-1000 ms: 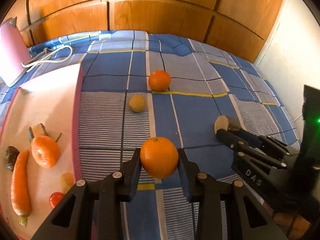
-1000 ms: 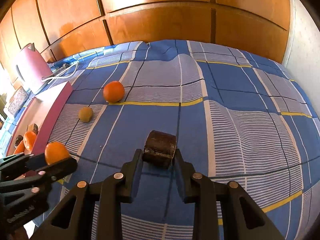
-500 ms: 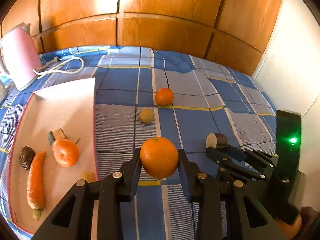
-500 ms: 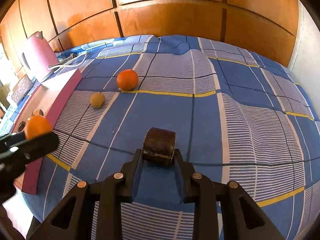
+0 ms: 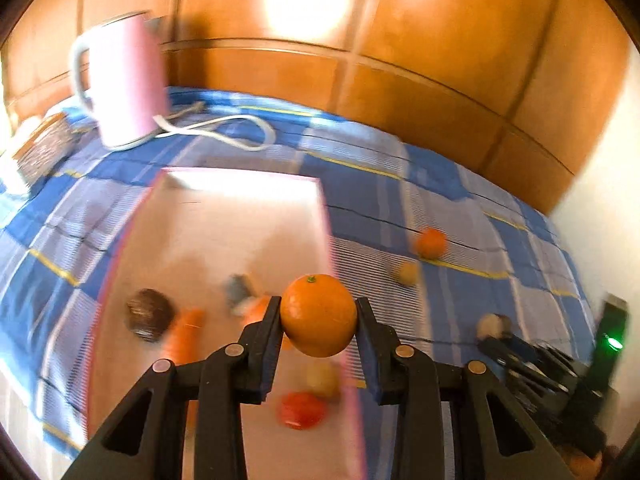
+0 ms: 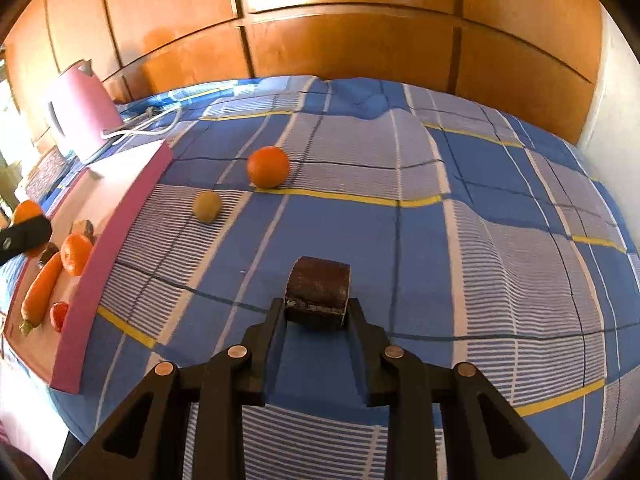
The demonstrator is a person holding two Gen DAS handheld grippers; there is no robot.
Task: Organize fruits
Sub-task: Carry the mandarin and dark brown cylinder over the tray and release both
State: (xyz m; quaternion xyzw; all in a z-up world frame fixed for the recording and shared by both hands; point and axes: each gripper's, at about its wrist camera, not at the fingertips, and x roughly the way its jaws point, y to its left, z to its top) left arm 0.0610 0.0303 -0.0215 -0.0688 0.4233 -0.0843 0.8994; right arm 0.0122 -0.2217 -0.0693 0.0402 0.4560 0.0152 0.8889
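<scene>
My left gripper point(image 5: 318, 322) is shut on an orange point(image 5: 319, 320) and holds it in the air over the right edge of the pink tray point(image 5: 240, 208). The tray holds a carrot point(image 6: 40, 290), a peeled orange point(image 6: 76, 253), a dark brown fruit point(image 5: 148, 314), a small red fruit point(image 5: 302, 410) and a yellowish fruit point(image 5: 323, 378). My right gripper point(image 6: 316, 312) is shut on a dark brown cut piece point(image 6: 318, 292) above the blue checked cloth point(image 6: 440, 248). A second orange point(image 6: 267, 167) and a small tan fruit point(image 6: 207, 207) lie on the cloth right of the tray.
A pink kettle point(image 5: 124, 84) with a white cord point(image 5: 228, 132) stands behind the tray. Wooden panels point(image 6: 360, 40) close the back. A white wall point(image 5: 600, 208) is at the right. The left wrist view is blurred by motion.
My left gripper has swung left with the orange, from over the cloth to over the tray's right edge. My right gripper still holds the brown piece over the same stretch of cloth.
</scene>
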